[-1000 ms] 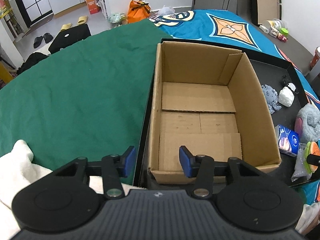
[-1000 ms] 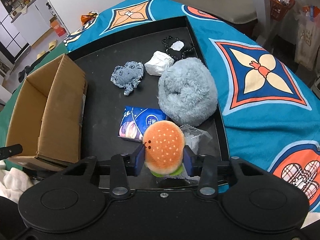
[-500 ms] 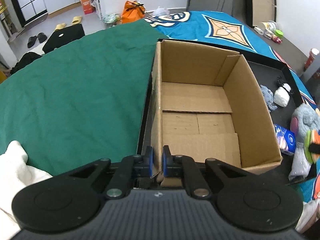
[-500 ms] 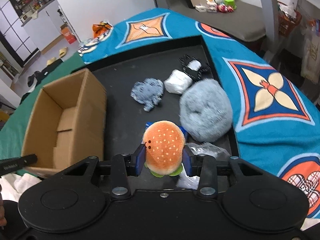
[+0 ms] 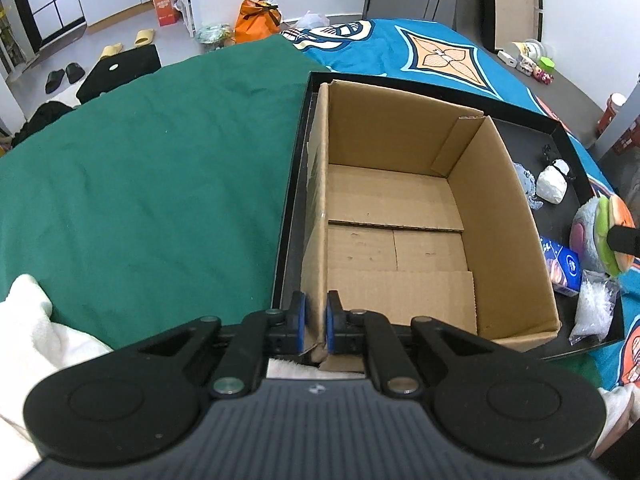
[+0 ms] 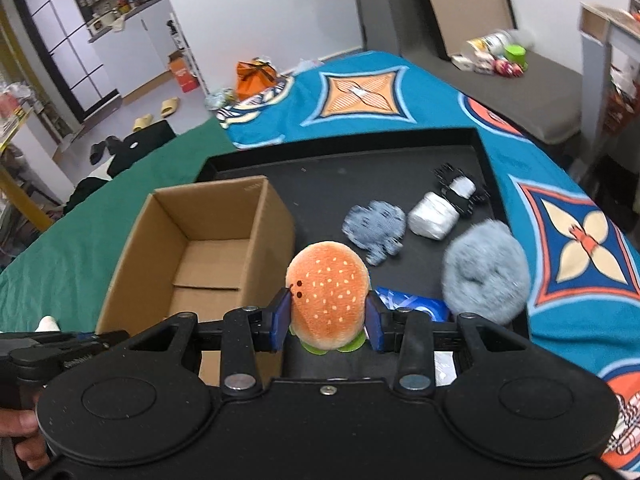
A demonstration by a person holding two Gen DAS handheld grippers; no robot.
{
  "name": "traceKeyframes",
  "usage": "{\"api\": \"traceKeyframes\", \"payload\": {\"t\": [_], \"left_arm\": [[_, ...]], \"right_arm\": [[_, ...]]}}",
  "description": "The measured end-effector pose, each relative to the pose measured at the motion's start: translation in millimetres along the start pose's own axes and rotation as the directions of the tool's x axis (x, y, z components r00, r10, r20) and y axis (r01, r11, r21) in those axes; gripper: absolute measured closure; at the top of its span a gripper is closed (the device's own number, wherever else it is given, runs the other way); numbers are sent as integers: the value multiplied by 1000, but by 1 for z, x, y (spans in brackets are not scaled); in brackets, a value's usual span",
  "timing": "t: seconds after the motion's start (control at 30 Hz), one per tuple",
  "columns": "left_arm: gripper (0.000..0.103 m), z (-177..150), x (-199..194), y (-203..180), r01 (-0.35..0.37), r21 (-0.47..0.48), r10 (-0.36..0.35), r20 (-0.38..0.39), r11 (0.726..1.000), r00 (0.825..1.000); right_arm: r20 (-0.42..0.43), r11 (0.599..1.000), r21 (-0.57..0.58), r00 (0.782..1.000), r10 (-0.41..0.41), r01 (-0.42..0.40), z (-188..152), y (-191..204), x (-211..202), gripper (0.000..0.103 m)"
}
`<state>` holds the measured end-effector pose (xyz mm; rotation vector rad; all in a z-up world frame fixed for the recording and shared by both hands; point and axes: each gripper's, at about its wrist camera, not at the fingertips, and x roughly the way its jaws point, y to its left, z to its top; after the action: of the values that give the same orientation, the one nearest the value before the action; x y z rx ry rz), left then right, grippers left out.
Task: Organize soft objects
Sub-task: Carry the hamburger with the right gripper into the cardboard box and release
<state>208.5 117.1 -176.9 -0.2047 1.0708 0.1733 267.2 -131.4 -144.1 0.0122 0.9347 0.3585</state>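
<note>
Cardboard box point(image 5: 400, 216): open-topped, empty, standing at the left end of a black tray point(image 5: 560, 136); centre of the left wrist view, centre-left of the right wrist view.

Left gripper point(image 5: 315, 322): at the lower centre of its own view, fingers point(image 5: 299, 320) closed on the near left wall of the cardboard box, one blue pad outside the wall and one inside. In the right wrist view it shows at the lower left edge, with part of a hand point(image 6: 22, 428) below it.

Right gripper point(image 6: 327, 322): fingers clamped on a plush burger point(image 6: 327, 294), orange sesame bun on top, green lettuce edge showing underneath. The burger is held above the tray, just right of the box's right wall as framed; in the left wrist view it appears at the far right edge.

On the tray, right of the box: grey-blue fluffy ball point(image 6: 486, 270); blue-grey patterned plush point(image 6: 374, 228); white wrapped bundle point(image 6: 434, 216) touching a black-and-white item point(image 6: 460, 190); blue printed packet point(image 6: 416, 308), partly hidden behind the right finger; clear plastic bag point(image 5: 594, 308).

Surfaces: green cloth point(image 5: 140, 184) at left, blue patterned blanket point(image 6: 580, 240) at right and behind.
</note>
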Motion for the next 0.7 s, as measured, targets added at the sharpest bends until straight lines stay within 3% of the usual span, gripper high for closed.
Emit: {"api": "traceKeyframes", "payload": {"t": [0.7], "left_arm": [[93, 2, 10, 15, 51, -42, -52, -34, 998, 998]], "right_arm": [[45, 965, -255, 996, 81, -67, 28, 91, 25, 65]]}}
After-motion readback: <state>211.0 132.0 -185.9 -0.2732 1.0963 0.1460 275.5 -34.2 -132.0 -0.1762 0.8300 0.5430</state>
